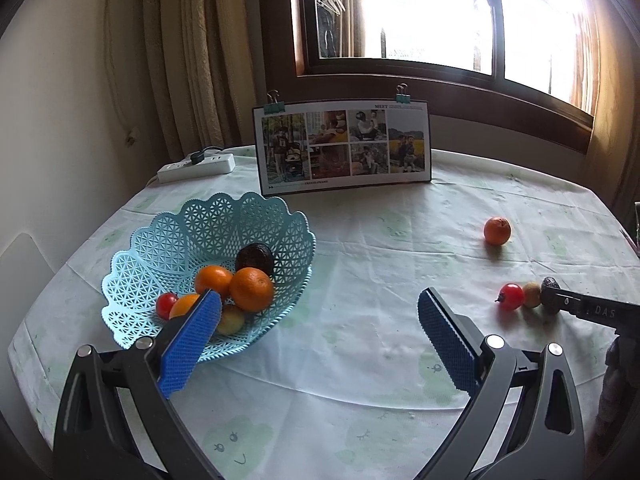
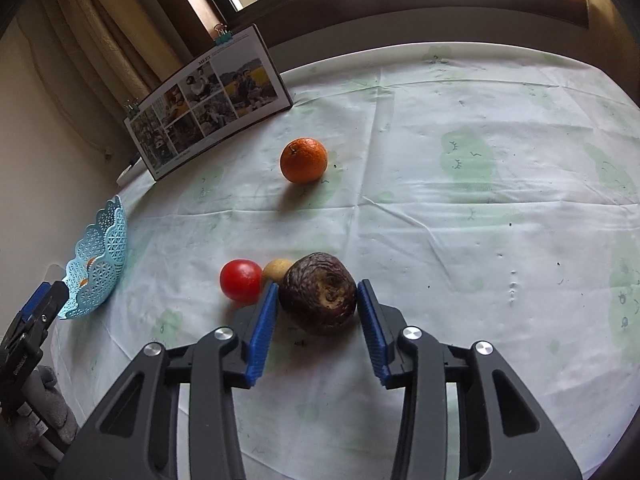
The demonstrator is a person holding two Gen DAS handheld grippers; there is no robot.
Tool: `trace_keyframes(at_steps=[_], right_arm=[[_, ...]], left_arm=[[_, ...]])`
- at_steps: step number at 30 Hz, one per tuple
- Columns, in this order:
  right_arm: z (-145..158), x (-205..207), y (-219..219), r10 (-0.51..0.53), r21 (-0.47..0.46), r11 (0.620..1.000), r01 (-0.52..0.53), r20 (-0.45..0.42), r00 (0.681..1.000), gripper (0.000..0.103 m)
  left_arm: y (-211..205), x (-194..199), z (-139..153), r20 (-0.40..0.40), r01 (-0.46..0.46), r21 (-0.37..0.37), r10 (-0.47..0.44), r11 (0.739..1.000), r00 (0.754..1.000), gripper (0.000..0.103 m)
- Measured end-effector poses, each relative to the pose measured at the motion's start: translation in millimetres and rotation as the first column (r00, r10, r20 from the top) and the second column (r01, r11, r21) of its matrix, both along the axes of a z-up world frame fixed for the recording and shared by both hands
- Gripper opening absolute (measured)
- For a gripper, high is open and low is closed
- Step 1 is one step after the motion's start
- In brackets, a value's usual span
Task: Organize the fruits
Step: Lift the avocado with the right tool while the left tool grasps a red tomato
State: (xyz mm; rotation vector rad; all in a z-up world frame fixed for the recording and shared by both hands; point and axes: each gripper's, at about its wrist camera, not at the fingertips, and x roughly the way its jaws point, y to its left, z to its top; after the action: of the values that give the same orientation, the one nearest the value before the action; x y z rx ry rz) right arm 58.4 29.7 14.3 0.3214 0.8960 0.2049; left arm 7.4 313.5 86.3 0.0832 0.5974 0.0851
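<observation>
the right gripper [image 2: 318,294] sits low on the tablecloth [image 2: 480,220] with its blue pads [image 2: 264,328] spread to either side of a dark wrinkled fruit [image 2: 318,294] — the left pad looks to be just touching the skin, the right one a little apart, so the jaws are around it but not clamped. touching that fruit on its far left side are a small yellow-brown fruit [image 2: 278,269] and a red tomato [image 2: 241,280]; farther off, alone, lies an orange [image 2: 303,160], and beyond it a photo calendar [image 2: 208,108] stands near the window. this view catches only the edge of the blue basket [image 2: 100,264] at far left. the left wrist view shows what that one cannot: the left gripper [image 1: 320,308] held wide apart and empty above the cloth, its left pad in front of the basket's near rim. inside the basket [image 1: 168,240] are three oranges [image 1: 251,289], a dark fruit [image 1: 254,258], a red tomato [image 1: 166,306] and a pale yellow fruit [image 1: 232,320]. from here the right gripper is only a dark bar at the right edge, by the same row of three fruits. a white power strip [image 1: 196,166] lies at the back left.
</observation>
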Motion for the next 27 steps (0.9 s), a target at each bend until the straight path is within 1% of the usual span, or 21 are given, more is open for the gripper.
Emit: trace_keyframes(at_steps=[4, 7, 9, 13, 17, 20, 21, 24, 26, 27], right_arm=[[3, -4, 1, 0.019, -0.001, 1.000, -0.019, 0.008, 1.000, 0.040], [7, -10, -3, 0.010, -0.010, 1.000, -0.009, 0.023, 1.000, 0.040], [11, -14, -6, -0.004, -0.034, 0.999, 0.006, 0.040, 0.999, 0.040], [19, -21, -14, -0.031, -0.094, 0.995, 0.038, 0.081, 0.996, 0.040], [18, -24, -19, -0.043, -0.109, 0.993, 0.054, 0.095, 0.994, 0.040], [17, -24, -22, -0.049, -0.097, 0.994, 0.058, 0.096, 0.994, 0.040], [17, -25, -23, -0.049, -0.094, 0.994, 0.058, 0.098, 0.994, 0.040], [16, -24, -24, -0.050, -0.083, 0.995, 0.058, 0.099, 0.994, 0.040], [15, -24, -25, -0.051, -0.075, 0.995, 0.058, 0.096, 0.994, 0.040], [14, -24, -25, -0.050, -0.073, 0.996, 0.057, 0.095, 0.994, 0.040]], left_arm=[[-10, 0, -3, -0.006, 0.019, 0.012, -0.019, 1.000, 1.000, 0.100], [-20, 4, -8, -0.022, 0.046, 0.008, -0.046, 0.999, 0.999, 0.100], [-28, 7, -11, -0.030, 0.063, 0.016, -0.062, 0.998, 0.998, 0.100], [-48, 15, -18, -0.047, 0.126, 0.026, -0.125, 0.992, 0.991, 0.100], [-74, 24, -24, -0.068, 0.217, 0.028, -0.215, 0.976, 0.974, 0.100], [-92, 30, -31, -0.096, 0.280, 0.038, -0.276, 0.959, 0.957, 0.100], [-98, 33, -33, -0.108, 0.298, 0.038, -0.293, 0.954, 0.950, 0.099], [-111, 41, -41, -0.142, 0.333, 0.034, -0.326, 0.942, 0.935, 0.090], [-116, 48, -47, -0.173, 0.354, 0.009, -0.347, 0.935, 0.922, 0.086], [-118, 52, -50, -0.188, 0.362, -0.006, -0.356, 0.932, 0.915, 0.081]])
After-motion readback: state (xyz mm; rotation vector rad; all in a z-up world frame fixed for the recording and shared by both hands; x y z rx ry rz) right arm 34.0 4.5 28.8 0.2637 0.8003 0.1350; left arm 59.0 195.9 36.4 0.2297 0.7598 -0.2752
